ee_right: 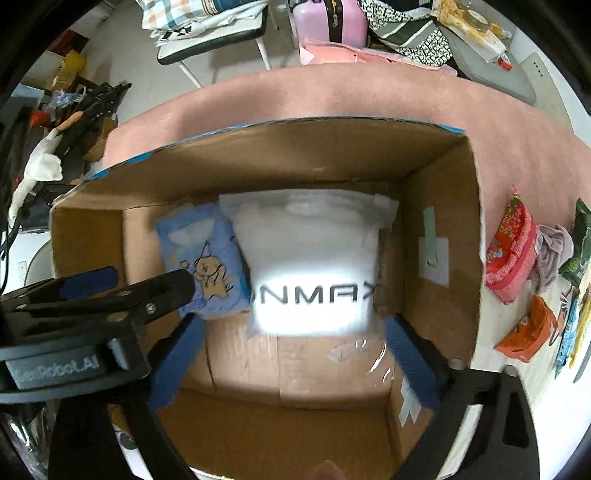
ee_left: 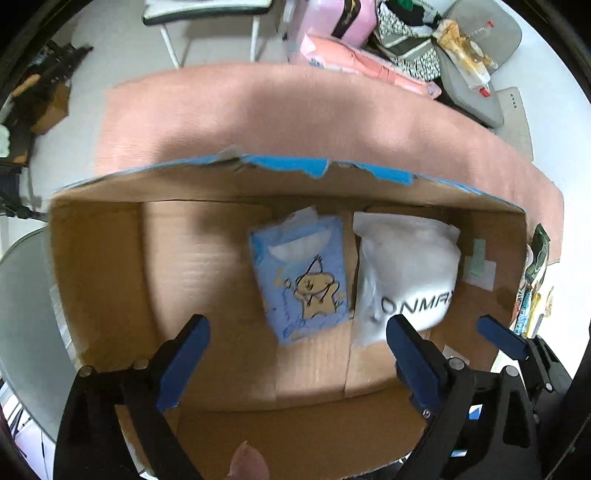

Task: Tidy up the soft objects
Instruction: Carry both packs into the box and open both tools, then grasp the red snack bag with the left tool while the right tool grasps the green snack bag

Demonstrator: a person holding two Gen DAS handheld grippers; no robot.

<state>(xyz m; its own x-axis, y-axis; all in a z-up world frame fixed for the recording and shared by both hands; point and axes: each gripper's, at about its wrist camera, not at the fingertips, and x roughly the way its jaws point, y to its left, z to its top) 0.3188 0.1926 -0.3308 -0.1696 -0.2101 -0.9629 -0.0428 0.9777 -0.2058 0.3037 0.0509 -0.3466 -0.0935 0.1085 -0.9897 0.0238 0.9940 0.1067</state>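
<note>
Left claw [ee_left: 295, 365]: blue fingers spread wide apart, nothing between them. It is positioned above the near part of the cardboard box [ee_left: 96, 258], pointing down into the interior. Right claw [ee_right: 291, 358]: fingers likewise spread apart and empty, positioned above the right half of the same box. In the right wrist view the left claw enters from the left, its tip overlapping the blue pack.

The cardboard box [ee_right: 439, 229] is open at the top, with torn blue tape along its far rim. It stands on a pink cloth [ee_left: 258, 110] that covers the table.

Box contents, on the floor of the box:
- Blue tissue pack [ee_left: 301, 273], printed with a cartoon dog, lying flat near the centre, slightly rotated.
- White packaged item [ee_left: 406, 266] in clear plastic with dark lettering, lying just beside the blue tissue pack [ee_right: 207, 266], on its right. The white packaged item [ee_right: 310, 266] reaches the far wall of the box.

Outside the box, on the table toward its right edge: a red snack packet [ee_right: 511, 247], an orange snack packet [ee_right: 532, 332], and a crumpled grey-mauve cloth [ee_right: 552, 254] between other packets.

Beyond the far table edge: a pink suitcase [ee_right: 332, 18] and a chair [ee_right: 218, 37] loaded with folded fabric.
</note>
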